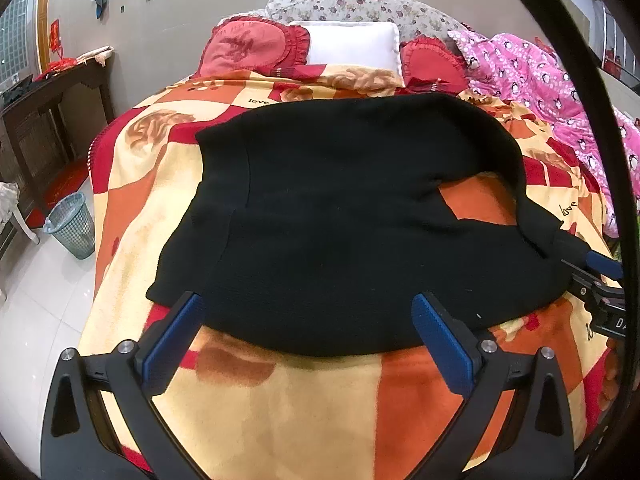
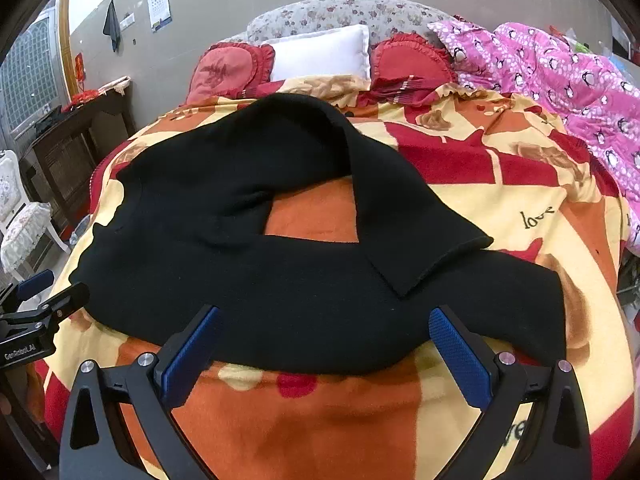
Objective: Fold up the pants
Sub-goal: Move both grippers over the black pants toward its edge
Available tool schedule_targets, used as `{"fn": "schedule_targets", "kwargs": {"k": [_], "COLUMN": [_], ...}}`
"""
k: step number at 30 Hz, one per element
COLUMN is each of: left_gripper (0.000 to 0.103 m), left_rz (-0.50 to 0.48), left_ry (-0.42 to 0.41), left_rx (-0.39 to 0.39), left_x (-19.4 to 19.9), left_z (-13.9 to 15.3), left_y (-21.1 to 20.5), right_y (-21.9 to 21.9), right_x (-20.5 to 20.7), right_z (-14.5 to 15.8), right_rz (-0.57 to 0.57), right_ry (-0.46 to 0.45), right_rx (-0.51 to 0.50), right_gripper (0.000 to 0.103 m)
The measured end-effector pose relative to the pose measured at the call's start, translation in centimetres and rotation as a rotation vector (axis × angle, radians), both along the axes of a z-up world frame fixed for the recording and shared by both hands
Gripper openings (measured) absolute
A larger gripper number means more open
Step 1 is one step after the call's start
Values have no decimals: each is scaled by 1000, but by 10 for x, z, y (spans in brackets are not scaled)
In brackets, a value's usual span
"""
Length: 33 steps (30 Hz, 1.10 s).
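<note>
Lying across the blanket (image 2: 500,200), the pants (image 2: 280,272) look about half done: one leg is folded over the other, ends uneven, with an open gap between them. Squaring up and further folds remain. A pink quilt (image 2: 560,80) and pillows (image 2: 320,56) sit well apart, blocking nothing. Left gripper (image 1: 308,316) and right gripper (image 2: 324,328) both gape empty at the near edge.

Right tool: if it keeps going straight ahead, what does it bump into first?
Most likely the black pants. The right tool is open, and the pants' near edge on the blanket lies just ahead, though depth is uncertain.
</note>
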State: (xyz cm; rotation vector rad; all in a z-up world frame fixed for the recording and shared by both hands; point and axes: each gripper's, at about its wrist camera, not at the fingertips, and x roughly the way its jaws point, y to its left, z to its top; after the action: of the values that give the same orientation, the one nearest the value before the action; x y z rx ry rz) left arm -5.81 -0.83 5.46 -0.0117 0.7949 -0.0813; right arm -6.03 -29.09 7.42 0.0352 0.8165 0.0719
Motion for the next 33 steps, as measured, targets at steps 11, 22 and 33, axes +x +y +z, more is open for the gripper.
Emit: {"fn": "schedule_targets", "kwargs": {"k": [11,22,33], "left_gripper": [103,103,103], "left_rz": [3,2,1], "left_ry": [16,34,48], "left_rx": [2,-1,14], "left_x": [7,13,21], "left_z": [-7,-11,-15], "left_y": [-2,1,5], "right_y": [7,-25,-74], "right_x": [24,78,118], "right_z": [-12,-35,4], "right_rz": [30,6,-167], "right_ry": [38,123,88], "right_rx": [22,132,138], "right_gripper": [103,103,101]}}
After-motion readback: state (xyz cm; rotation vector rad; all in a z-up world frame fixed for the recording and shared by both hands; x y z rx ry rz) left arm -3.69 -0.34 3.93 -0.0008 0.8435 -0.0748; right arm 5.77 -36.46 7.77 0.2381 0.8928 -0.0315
